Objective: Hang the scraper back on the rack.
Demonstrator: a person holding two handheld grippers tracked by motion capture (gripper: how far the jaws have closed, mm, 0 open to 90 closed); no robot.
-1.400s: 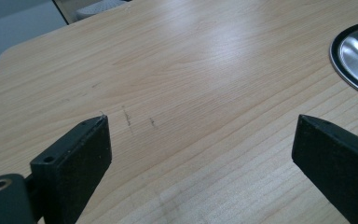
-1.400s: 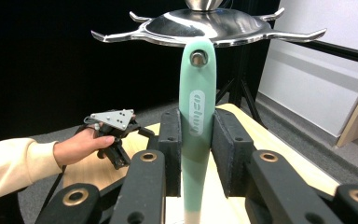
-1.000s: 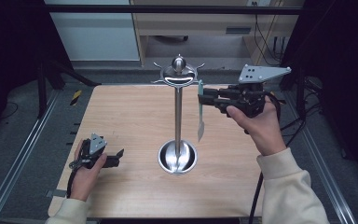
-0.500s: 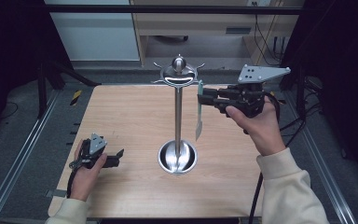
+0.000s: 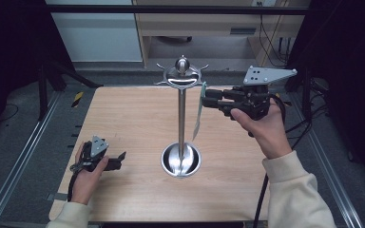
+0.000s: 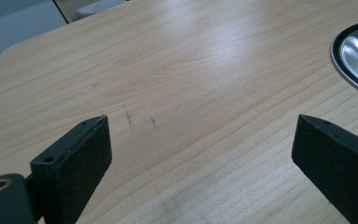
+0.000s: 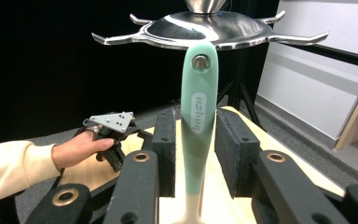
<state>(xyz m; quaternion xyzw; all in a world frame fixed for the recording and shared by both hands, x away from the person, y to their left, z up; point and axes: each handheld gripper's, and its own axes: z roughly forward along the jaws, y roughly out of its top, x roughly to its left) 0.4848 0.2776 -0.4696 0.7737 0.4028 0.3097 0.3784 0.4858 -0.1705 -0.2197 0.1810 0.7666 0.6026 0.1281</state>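
**Op:** 2 grippers are in play, and I'm working the right gripper (image 7: 195,154) up by the hanging stand (image 5: 181,118). It's straddling the mint-green utensil handle (image 7: 198,116), which is hanging by its eyelet from a hook (image 7: 205,45) under the stand's top disc.

**Partner:** Are you still clamping that handle?

**Op:** No. The jaws have just been opening. In the right gripper view I'm seeing a gap on each side of the handle, so the pads aren't pressing it. The utensil (image 5: 198,111) is dangling on its own beside the pole, well above the round base (image 5: 181,160).

**Partner:** So which step are we on?

**Op:** I'm judging this as the letting-go after hanging it. The hook looks to be carrying the weight now.

**Partner:** And the other hand?

**Op:** The left gripper (image 5: 116,159) is resting low on the wooden table (image 5: 123,118), jaws spread wide with nothing between them, just bare wood.

**Partner:** Next move?

**Op:** I'm planning to open a touch wider, then draw straight back along the jaws without brushing the handle, since a nudge could swing it off the hook.
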